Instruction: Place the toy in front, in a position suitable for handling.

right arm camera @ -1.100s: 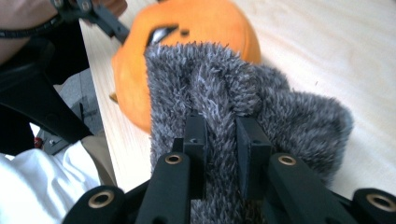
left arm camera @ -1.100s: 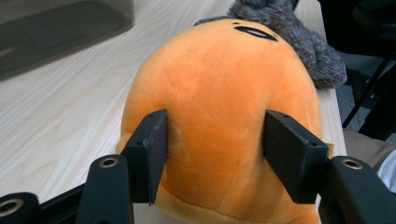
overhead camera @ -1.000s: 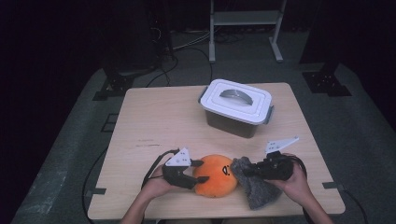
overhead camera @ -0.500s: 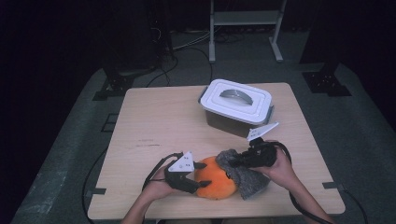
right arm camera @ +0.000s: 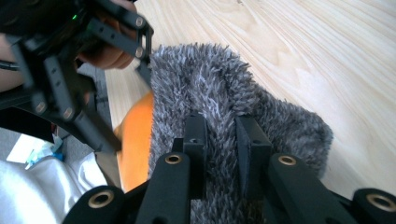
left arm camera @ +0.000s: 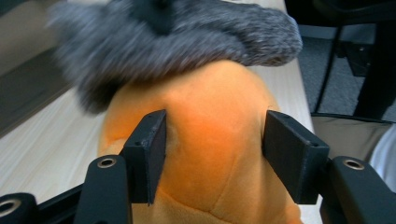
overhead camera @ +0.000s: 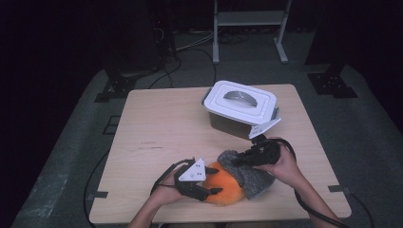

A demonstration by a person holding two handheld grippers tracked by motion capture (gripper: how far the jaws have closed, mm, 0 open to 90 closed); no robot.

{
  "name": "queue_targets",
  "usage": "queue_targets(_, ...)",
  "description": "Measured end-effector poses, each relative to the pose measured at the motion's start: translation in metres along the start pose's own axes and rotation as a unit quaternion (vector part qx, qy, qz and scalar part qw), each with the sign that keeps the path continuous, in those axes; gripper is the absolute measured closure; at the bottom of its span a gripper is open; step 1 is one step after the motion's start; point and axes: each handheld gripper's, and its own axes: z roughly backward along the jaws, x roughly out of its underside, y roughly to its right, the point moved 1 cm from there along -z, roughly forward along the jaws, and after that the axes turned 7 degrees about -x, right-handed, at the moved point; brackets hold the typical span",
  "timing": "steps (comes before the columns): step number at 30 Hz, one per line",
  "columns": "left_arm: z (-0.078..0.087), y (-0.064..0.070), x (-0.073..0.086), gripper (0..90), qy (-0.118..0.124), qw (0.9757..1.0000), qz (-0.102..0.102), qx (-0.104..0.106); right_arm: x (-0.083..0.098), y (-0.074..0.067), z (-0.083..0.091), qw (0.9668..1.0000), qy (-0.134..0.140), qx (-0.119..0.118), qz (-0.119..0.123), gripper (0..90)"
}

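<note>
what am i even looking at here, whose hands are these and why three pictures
A person sits at a wooden table holding a two-jawed claw tool in each hand. One picture looks down from above; the other two come from cameras riding on each claw. The left claw is closed on an orange plush toy. The right claw pinches a fuzzy grey cloth lying over the toy. Farther back stands a box with a white lid.
</note>
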Motion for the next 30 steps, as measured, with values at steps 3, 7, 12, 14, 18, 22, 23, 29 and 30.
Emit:
queue_targets(3, 0.000, 0.000, 0.000, 39.0, -0.005, 1.0000, -0.004, 0.000, -0.008, -0.001, -0.011, 0.9998, -0.018, 0.001, 0.002, 75.7)
queue_targets(7, 0.001, -0.003, 0.005, 39.6, -0.002, 1.0000, 0.004, 0.003, -0.006, 0.007, -0.013, 0.9998, -0.018, -0.007, -0.009, 75.8)
queue_targets(12, 0.001, -0.007, 0.008, 39.8, -0.001, 0.9999, 0.017, 0.003, 0.010, 0.017, -0.006, 0.9995, -0.005, -0.003, -0.031, 76.0)
queue_targets(14, 0.001, -0.009, 0.010, 39.9, -0.001, 0.9997, 0.022, 0.001, 0.018, 0.020, -0.002, 0.9993, 0.001, -0.002, -0.038, 76.0)
queue_targets(18, 0.001, -0.012, 0.012, 40.1, 0.000, 0.9995, 0.031, 0.000, 0.038, 0.023, 0.006, 0.9986, 0.015, 0.003, -0.051, 76.0)
queue_targets(22, 0.002, -0.016, 0.015, 40.2, -0.001, 0.9991, 0.042, -0.007, 0.056, 0.022, 0.013, 0.9979, 0.020, 0.007, -0.061, 76.0)
queue_targets(23, 0.001, -0.017, 0.016, 40.2, 0.001, 0.9989, 0.047, -0.007, 0.063, 0.021, 0.015, 0.9977, 0.020, 0.007, -0.064, 76.0)
queue_targets(29, 0.000, -0.021, 0.016, 40.2, -0.002, 0.9981, 0.060, -0.016, 0.081, 0.007, 0.023, 0.9979, 0.021, 0.007, -0.061, 76.0)
queue_targets(30, -0.001, -0.022, 0.015, 40.2, -0.003, 0.9980, 0.061, -0.018, 0.080, 0.003, 0.024, 0.9981, 0.024, 0.007, -0.056, 76.1)
